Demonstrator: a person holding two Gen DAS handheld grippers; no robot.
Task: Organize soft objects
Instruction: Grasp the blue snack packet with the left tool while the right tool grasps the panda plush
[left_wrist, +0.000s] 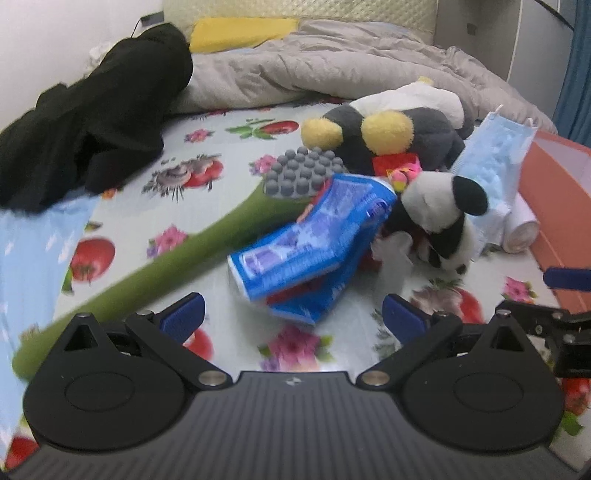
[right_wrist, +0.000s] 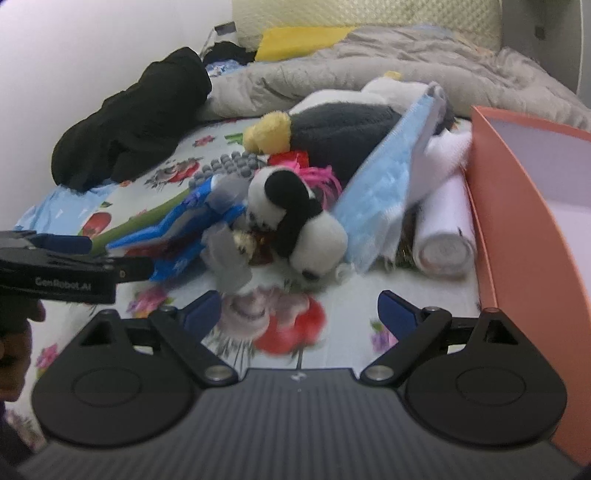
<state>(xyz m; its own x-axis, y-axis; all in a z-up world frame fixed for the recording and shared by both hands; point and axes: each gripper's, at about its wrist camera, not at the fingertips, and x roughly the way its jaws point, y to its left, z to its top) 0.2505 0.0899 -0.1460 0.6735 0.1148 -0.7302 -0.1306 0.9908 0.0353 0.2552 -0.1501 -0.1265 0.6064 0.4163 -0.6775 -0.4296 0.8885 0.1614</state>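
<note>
Both hand-held grippers hover low over the flowered bedsheet (left_wrist: 122, 206), and both are spread wide with nothing between the blue pads. Left gripper (left_wrist: 293, 314) faces the blue plastic packs of tissues (left_wrist: 314, 236), which lie just ahead of it, tipped against one another on the sheet. Right gripper (right_wrist: 299, 312) faces the small black-and-white panda plush (right_wrist: 295, 218), lying on its side a little beyond its fingertips.

Beside the panda, a long green massage stick with a grey knobbly head (left_wrist: 177, 258) runs diagonally under the tissue packs. To the right of the panda leans a light blue face mask (right_wrist: 380, 177), touching a rolled white towel (right_wrist: 443, 236) that rests against the wall of the orange cardboard box (right_wrist: 517, 206). Behind these lies a larger grey-and-white plush with yellow feet (left_wrist: 399, 125). Farther back are a black bundle of clothing (left_wrist: 99, 110), a rumpled grey quilt (left_wrist: 332, 62) and a yellow pillow (left_wrist: 240, 31) by the headboard.

To my eye the sorting has barely begun: the pile is all on the sheet, and what I can see of the box interior looks bare. This seems to be the approach to a first pick. The right gripper would need to move forward, straddle the panda's soft body, squeeze gently and carry it right into the box, while the left closes on a tissue pack without dragging the stick along.
</note>
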